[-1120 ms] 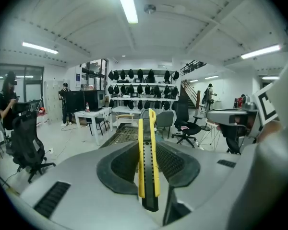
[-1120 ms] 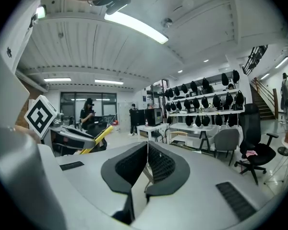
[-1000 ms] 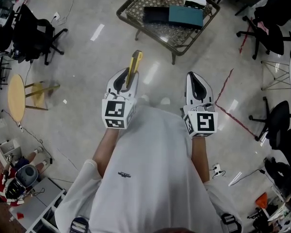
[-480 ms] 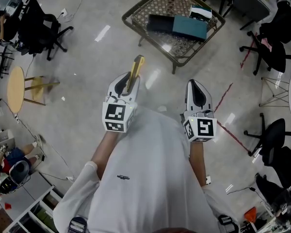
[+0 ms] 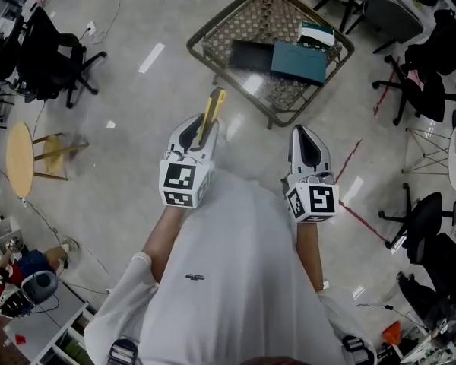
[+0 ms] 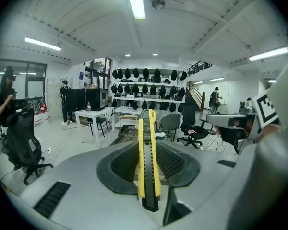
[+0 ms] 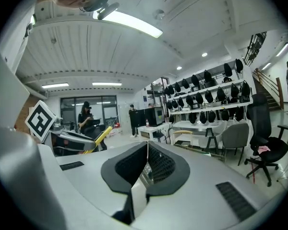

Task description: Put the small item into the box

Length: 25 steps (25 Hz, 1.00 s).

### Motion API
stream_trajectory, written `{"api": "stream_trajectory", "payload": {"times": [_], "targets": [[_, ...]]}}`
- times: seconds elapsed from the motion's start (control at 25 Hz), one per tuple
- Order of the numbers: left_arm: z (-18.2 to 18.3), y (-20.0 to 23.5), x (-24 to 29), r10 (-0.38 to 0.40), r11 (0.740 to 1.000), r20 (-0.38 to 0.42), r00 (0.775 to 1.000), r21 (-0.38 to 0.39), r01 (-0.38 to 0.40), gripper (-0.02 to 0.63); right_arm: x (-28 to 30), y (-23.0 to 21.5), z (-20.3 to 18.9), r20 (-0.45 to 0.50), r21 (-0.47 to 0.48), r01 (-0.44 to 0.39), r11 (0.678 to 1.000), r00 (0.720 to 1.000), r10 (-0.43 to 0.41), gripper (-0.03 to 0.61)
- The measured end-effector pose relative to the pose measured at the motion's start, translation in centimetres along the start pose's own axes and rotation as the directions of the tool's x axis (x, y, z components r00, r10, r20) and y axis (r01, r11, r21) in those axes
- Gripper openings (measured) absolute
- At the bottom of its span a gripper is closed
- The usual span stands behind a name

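Observation:
A yellow and black utility knife (image 5: 213, 111) sticks forward out of my left gripper (image 5: 200, 122), which is shut on it. In the left gripper view the knife (image 6: 147, 162) stands upright between the pads. My right gripper (image 5: 304, 134) is held level beside it, shut with nothing in it (image 7: 147, 147). Ahead stands a low wicker table (image 5: 213, 29) with a glass top. On it lie a black open box (image 5: 251, 54), a teal box (image 5: 299, 63) and a small white and green carton (image 5: 315, 33). Both grippers hang over the floor, short of the table.
Black office chairs (image 5: 53, 52) stand at the left and others (image 5: 429, 82) at the right. A round wooden stool (image 5: 19, 158) is at the left. A red tape line (image 5: 349, 154) runs across the floor at the right. A person (image 5: 19, 284) sits low at the left.
The table has drawn a little nearer and shifted in the view as the person moves over the floor. Both grippers keep the same pose, the knife still held.

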<state>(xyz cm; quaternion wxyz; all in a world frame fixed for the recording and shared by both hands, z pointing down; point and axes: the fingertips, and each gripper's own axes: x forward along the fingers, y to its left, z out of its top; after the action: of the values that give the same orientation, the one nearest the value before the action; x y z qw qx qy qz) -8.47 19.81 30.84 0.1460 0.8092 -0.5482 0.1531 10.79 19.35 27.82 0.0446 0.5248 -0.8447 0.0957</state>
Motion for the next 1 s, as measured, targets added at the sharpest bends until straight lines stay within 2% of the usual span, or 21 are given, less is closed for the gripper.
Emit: {"api": "stream_trajectory", "payload": {"times": [0.28,0.6,1.0], "targets": [[3.8,6.5,6.4,-0.066,0.998,-0.007,0.998,0.011,0.066,0.109,8.5,-0.2,1.9,-0.015,0.006,0.061,0.998,0.998,-0.061,0.000],[7.1,12.4,13.9,-0.196,0.980,-0.022,0.980,0.039,0.197,0.109,18.9,-0.6,3.9,-0.016,0.027,0.160,0.987,0.987,-0.159,0.000],[7.9,15.7,20.0,-0.310,0.946,-0.077,0.948,0.072,0.316,0.109,26.3,-0.9,5.3,-0.008,0.052,0.220,0.974,0.975,-0.220,0.000]]}}
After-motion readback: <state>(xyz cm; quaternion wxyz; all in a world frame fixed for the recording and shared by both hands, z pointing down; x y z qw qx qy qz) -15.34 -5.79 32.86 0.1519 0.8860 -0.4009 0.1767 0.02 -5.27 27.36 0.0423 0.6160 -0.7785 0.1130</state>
